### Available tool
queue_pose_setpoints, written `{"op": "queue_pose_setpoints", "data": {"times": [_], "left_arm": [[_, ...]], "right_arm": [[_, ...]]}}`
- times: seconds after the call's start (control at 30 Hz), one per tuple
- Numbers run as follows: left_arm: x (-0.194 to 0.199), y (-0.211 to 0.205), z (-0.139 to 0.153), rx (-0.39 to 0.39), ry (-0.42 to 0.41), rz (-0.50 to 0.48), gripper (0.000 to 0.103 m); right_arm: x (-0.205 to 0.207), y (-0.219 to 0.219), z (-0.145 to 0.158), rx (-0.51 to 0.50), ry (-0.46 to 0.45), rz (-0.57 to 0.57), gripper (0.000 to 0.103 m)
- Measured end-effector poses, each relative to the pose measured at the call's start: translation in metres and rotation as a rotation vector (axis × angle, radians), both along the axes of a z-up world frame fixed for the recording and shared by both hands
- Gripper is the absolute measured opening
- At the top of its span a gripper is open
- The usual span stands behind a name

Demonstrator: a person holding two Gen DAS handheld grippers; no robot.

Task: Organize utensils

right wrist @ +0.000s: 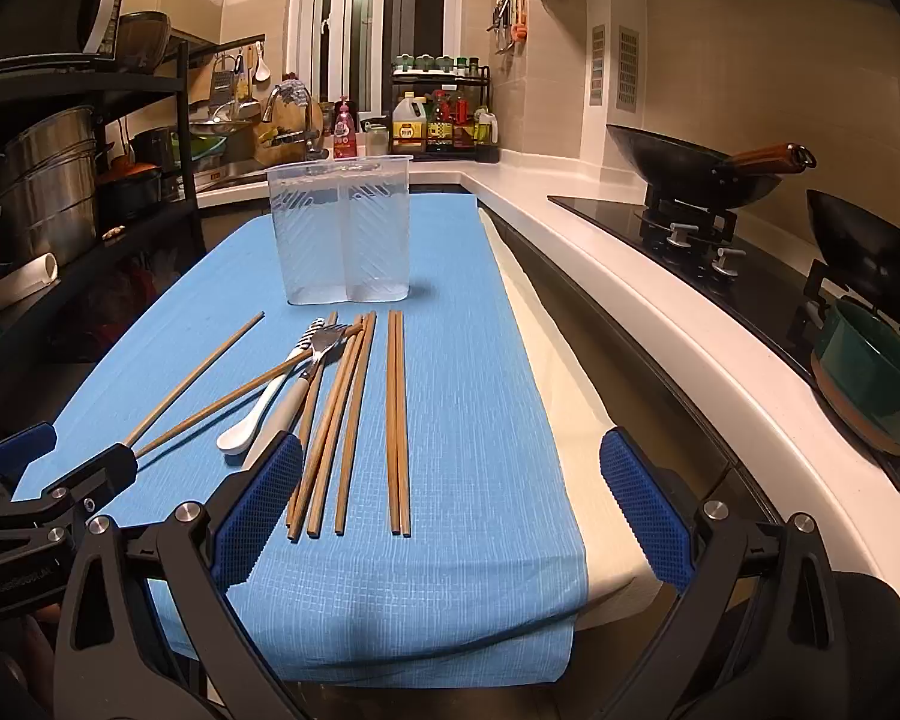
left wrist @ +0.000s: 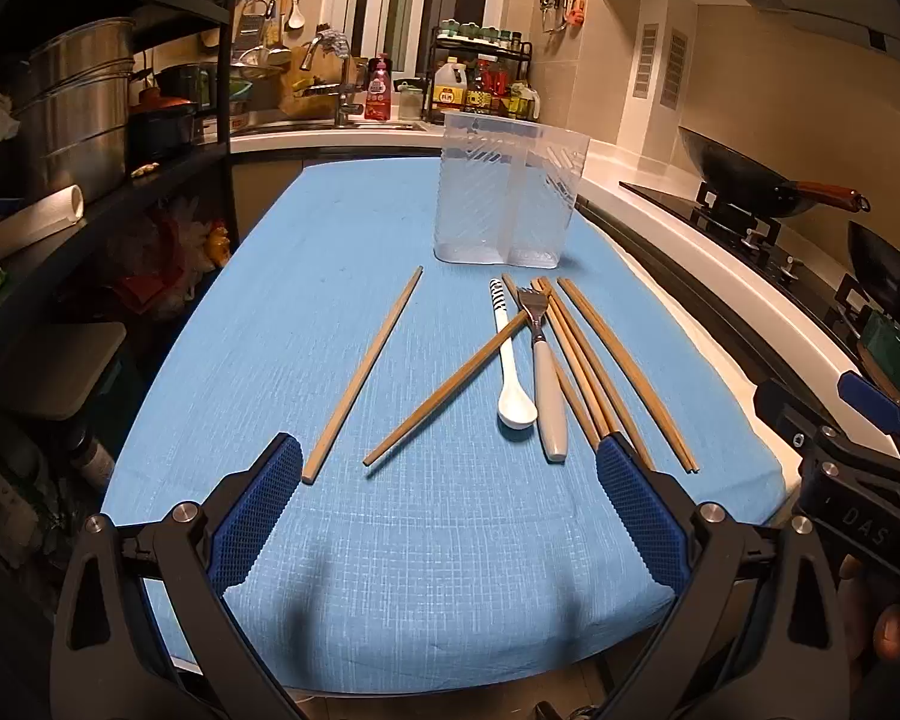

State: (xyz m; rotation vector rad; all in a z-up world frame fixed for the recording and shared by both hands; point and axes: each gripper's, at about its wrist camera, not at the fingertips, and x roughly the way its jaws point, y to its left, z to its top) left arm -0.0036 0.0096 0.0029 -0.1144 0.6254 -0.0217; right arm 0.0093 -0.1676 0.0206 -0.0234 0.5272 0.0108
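On the blue cloth (left wrist: pixel 438 540) (right wrist: pixel 480 396) lie several wooden chopsticks (left wrist: pixel 606 360) (right wrist: pixel 399 420), a white spoon (left wrist: pixel 513 384) (right wrist: pixel 252 426) and a fork (left wrist: pixel 546 378) (right wrist: pixel 306 378) with a white handle. One chopstick (left wrist: pixel 363 372) lies apart at the left; another (left wrist: pixel 450 387) crosses the spoon. Behind them stands a clear plastic holder (left wrist: pixel 507 198) (right wrist: pixel 345 234) with two compartments, nothing in it. My left gripper (left wrist: pixel 450 480) hovers open near the chopsticks' near ends. My right gripper (right wrist: pixel 450 480) is open too, above the cloth's right edge, holding nothing.
A white counter (right wrist: pixel 660 300) with a gas hob (right wrist: pixel 690 240) and woks (right wrist: pixel 690 171) runs along the right. A black shelf rack (left wrist: pixel 168 174) with steel pots stands left. The sink and bottles sit beyond the holder. In the left wrist view the right gripper's body (left wrist: pixel 840 450) shows at the right.
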Motion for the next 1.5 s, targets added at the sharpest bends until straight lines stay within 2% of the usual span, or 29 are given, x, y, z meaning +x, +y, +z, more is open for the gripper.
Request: {"op": "queue_pose_setpoints", "data": {"times": [1.5], "left_arm": [[0.0009, -0.0023, 0.0045, 0.004, -0.012, 0.000, 0.095]], "right_arm": [[-0.0004, 0.0036, 0.0019, -0.009, -0.005, 0.005, 0.098]]}}
